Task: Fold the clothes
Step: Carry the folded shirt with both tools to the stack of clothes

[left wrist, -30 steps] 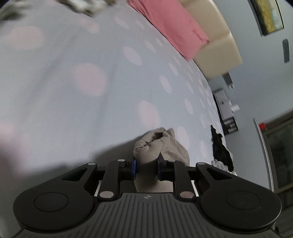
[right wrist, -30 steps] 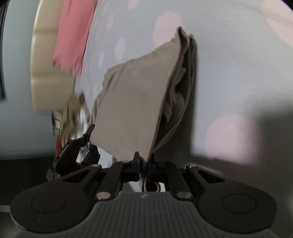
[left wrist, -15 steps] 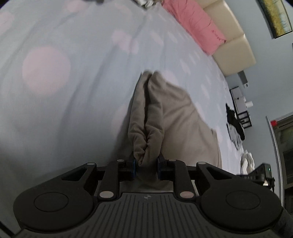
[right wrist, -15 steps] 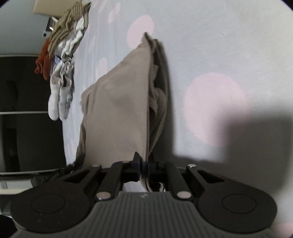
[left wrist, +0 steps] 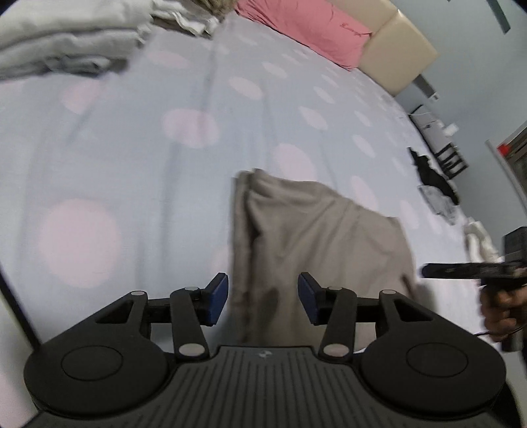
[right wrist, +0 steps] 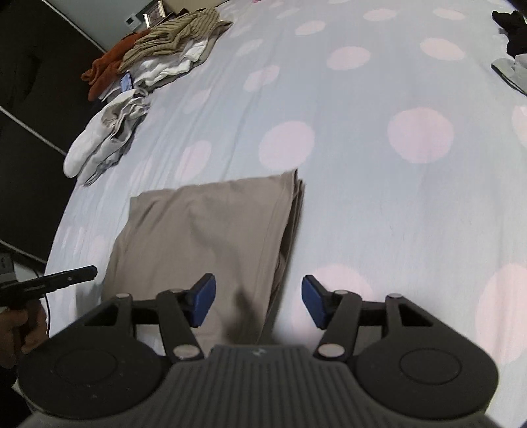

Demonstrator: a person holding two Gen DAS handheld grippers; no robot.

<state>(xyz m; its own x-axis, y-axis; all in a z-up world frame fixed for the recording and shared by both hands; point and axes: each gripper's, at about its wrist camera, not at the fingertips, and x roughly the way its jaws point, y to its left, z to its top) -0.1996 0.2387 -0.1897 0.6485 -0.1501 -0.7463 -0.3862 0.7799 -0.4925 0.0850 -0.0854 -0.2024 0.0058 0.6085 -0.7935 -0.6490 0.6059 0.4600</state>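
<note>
A folded beige garment (left wrist: 309,230) (right wrist: 204,237) lies flat on the pale dotted bedsheet (left wrist: 131,158). My left gripper (left wrist: 262,301) hovers over its near left edge, jaws opening, blue pads clear of the cloth. In the right wrist view my right gripper (right wrist: 258,304) stands above the garment's right folded edge, jaws opening too, with the pads not pressing on the fabric. Each wrist view shows the other gripper's black tip at the garment's opposite side, held by a person's hand (left wrist: 497,309) (right wrist: 19,326).
A pile of white, striped and orange clothes (right wrist: 148,52) lies at the bed's far left in the right wrist view. Grey folded fabric (left wrist: 66,42), a pink pillow (left wrist: 306,26) and a cream headboard (left wrist: 398,49) sit beyond. Dark clothes (left wrist: 434,177) lie at the right edge.
Both grippers were shut on the beige garment and have let it go; their jaws now stand apart. The garment has dropped flat on the bed. Both views have swung and rolled.
</note>
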